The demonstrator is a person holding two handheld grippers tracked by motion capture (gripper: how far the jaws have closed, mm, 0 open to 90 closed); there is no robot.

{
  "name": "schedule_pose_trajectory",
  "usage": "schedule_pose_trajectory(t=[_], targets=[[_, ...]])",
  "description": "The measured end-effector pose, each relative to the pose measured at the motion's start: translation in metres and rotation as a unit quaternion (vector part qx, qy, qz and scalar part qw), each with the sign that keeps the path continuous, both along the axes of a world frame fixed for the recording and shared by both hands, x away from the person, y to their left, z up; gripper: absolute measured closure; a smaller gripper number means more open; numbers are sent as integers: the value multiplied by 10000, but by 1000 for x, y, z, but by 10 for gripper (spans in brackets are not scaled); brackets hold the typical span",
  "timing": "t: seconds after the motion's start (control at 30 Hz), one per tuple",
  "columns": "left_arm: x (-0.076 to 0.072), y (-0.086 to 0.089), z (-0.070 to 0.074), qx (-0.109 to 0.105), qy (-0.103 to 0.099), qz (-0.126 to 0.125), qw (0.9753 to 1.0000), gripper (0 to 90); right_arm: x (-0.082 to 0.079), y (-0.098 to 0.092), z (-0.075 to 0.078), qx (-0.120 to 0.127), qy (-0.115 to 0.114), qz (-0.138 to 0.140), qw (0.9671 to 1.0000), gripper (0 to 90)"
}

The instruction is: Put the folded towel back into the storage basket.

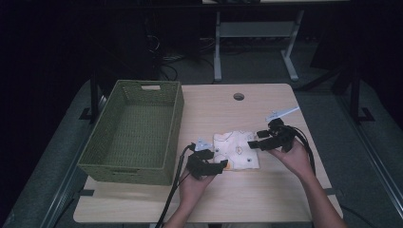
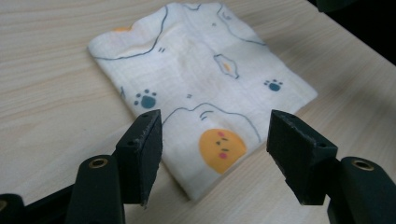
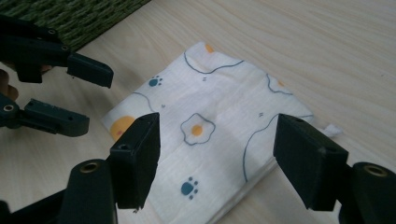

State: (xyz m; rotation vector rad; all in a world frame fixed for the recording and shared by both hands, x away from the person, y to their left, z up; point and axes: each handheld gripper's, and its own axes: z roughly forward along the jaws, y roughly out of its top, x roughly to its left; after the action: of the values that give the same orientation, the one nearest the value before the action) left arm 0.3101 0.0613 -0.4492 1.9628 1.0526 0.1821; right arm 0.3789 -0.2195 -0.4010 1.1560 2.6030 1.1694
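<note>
- A folded cloth (image 1: pixel 236 150) lies flat on the table (image 1: pixel 228 199), near the middle and a little toward the near edge, white with blue paw prints, fried eggs and orange round faces.
- Left hand-held gripper (image 1: pixel 215 165) sits at the cloth's near-left corner, jaws spread wide and holding nothing; in the left gripper view (image 2: pixel 212 144) that corner with the orange face lies right between the two black jaws, which hang just above or beside it, and whether they touch the cloth I cannot tell.
- Right hand-held gripper (image 1: pixel 257 141) is at the cloth's right edge, also released, jaws wide apart; in the right gripper view (image 3: pixel 215 158) the cloth (image 3: pixel 205 140) spreads out between and beyond the jaws, folded layers showing along its near edge.
- That same view catches the left hand-held gripper (image 3: pixel 77 98) on the far side of the cloth, open, beside the corner with the orange face.
- A green woven basket (image 1: pixel 110 164) stands on the left part of the table, well apart from the cloth's left edge.
- A round hole (image 1: pixel 238 96) sits near the table's far edge.
</note>
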Motion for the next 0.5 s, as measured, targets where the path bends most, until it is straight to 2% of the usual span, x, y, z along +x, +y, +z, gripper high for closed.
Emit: schedule_pose_trajectory(t=[0.13, 0.5], targets=[[3, 0, -3, 117, 54, -1, 9999, 386, 8, 3, -3, -33, 57, -9, 10000, 325], [6, -6, -7, 203, 106, -33, 9997, 451, 33, 6, -18, -318, 293, -229, 9988, 356]])
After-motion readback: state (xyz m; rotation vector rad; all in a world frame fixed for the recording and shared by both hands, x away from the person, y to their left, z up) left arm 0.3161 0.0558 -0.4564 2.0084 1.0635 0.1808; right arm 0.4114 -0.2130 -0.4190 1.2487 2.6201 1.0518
